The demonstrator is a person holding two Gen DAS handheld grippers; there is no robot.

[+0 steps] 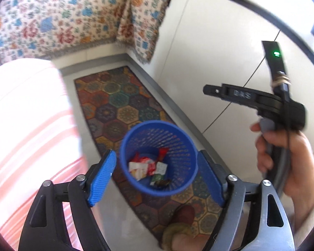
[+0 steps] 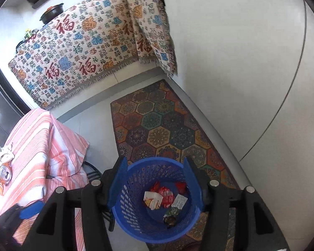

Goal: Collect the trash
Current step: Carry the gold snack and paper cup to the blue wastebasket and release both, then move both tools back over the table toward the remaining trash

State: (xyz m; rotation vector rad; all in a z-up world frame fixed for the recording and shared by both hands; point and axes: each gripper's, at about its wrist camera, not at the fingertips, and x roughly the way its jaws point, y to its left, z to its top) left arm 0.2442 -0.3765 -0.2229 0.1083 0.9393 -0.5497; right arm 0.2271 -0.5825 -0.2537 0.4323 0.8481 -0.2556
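Note:
A blue mesh basket [image 1: 157, 129] stands on a patterned rug and holds several wrappers [image 1: 148, 167], red, white and green. My left gripper [image 1: 156, 154] hovers above it, its blue pads [image 1: 102, 177] wide apart with nothing between them. My right gripper [image 1: 209, 90] is held in a hand to the right, higher up and off to the side of the basket. In the right wrist view the basket [image 2: 136, 219] and wrappers [image 2: 165, 198] lie below my right gripper [image 2: 155, 163], whose fingers stand apart and empty. A drink can [image 2: 5, 173] sits on the striped tablecloth.
A table under a pink-striped cloth [image 2: 41, 146] stands left of the basket, with a black chair frame [image 2: 92, 173] beneath it. The hexagon rug [image 2: 157, 125] runs along a white wall. A patterned cloth [image 2: 83, 48] hangs over the counter behind. A slippered foot [image 1: 178, 230] is near the basket.

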